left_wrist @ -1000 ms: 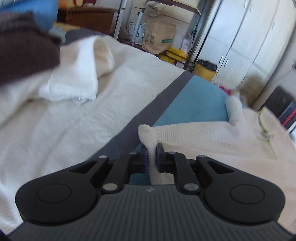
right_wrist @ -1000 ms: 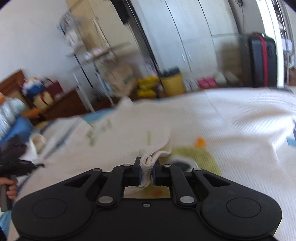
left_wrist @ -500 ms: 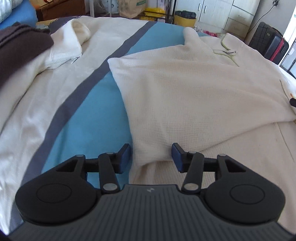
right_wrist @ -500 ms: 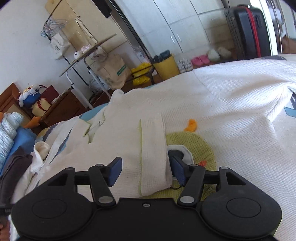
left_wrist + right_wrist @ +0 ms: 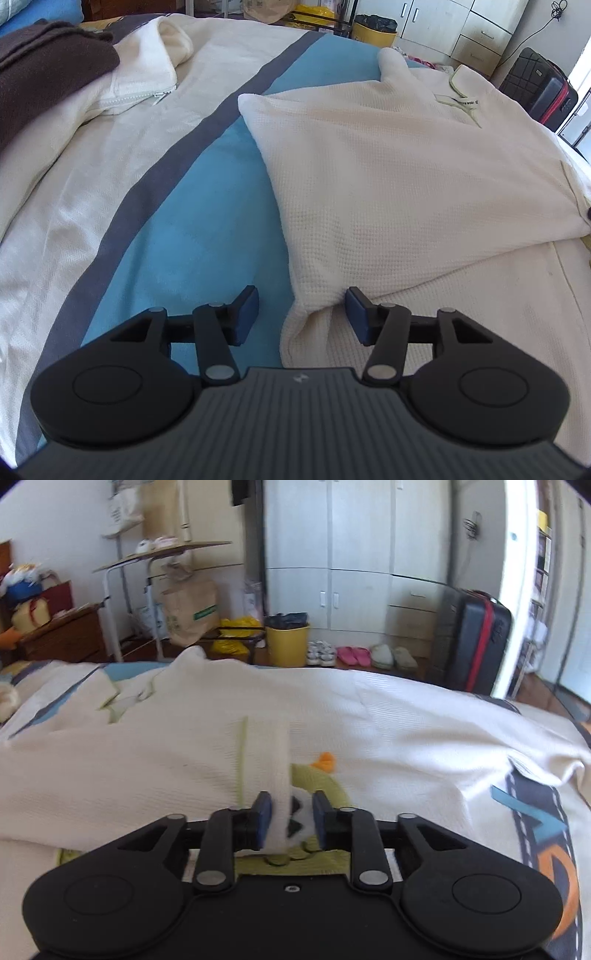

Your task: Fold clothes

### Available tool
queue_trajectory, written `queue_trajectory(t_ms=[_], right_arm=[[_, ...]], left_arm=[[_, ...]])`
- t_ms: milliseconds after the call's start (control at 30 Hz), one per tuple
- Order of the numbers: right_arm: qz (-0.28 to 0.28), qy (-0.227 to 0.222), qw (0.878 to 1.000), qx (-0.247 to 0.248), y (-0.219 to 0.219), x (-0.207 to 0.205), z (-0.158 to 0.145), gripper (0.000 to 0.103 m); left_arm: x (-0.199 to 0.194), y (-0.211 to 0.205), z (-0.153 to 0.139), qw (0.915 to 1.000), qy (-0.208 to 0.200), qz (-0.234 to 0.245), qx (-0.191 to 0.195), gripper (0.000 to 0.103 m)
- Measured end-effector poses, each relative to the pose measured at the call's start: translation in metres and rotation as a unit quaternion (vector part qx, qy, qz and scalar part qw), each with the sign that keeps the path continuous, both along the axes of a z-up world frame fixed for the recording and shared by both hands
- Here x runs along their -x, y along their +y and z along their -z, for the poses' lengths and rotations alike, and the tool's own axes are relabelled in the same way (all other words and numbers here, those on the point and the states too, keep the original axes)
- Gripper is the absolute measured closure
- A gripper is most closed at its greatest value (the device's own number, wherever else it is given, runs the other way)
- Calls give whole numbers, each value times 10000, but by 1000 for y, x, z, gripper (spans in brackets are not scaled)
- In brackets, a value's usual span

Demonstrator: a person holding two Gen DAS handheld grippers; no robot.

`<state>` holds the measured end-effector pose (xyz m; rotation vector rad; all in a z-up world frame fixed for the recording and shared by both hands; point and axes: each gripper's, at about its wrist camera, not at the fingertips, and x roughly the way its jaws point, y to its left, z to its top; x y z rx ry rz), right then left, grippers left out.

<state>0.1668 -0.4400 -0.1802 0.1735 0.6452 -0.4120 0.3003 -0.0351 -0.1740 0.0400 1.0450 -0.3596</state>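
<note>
Both grippers [image 5: 302, 314] [image 5: 289, 821] released the cream garment [image 5: 406, 177]; left opening, right closing around its cuff [image 5: 271, 775].

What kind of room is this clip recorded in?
Most likely a home bedroom. Clothes lie spread on a bed with a blue and cream cover, white wardrobes line the far wall, and a dark suitcase stands beside slippers on the floor.
</note>
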Motion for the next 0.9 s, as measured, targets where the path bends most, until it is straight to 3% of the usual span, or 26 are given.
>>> queue_trajectory(t_ms=[100, 233, 433, 567, 700, 900], right_arm=[[289, -15, 9996, -16, -4, 18, -23, 62], [438, -163, 9982, -363, -11, 60, -59, 51], [1108, -205, 9784, -1732, -40, 137, -96, 46], [1184, -767, 9682, -2066, -63, 185, -92, 37], [1795, -746, 9592, -2051, -118, 205, -59, 37], [2690, -1266, 9233, -2430, -178, 227, -25, 37]], left_arm=[[9, -5, -12, 9996, -260, 10, -140, 51], [46, -30, -39, 9916, -1088, 647, -277, 42], [91, -83, -59, 9727, -1676, 1605, 42, 42], [111, -129, -70, 9655, -1633, 1969, 489, 41], [125, -187, -82, 9575, -1610, 2327, 548, 38], [137, -297, -92, 9501, -1532, 2650, 594, 38]])
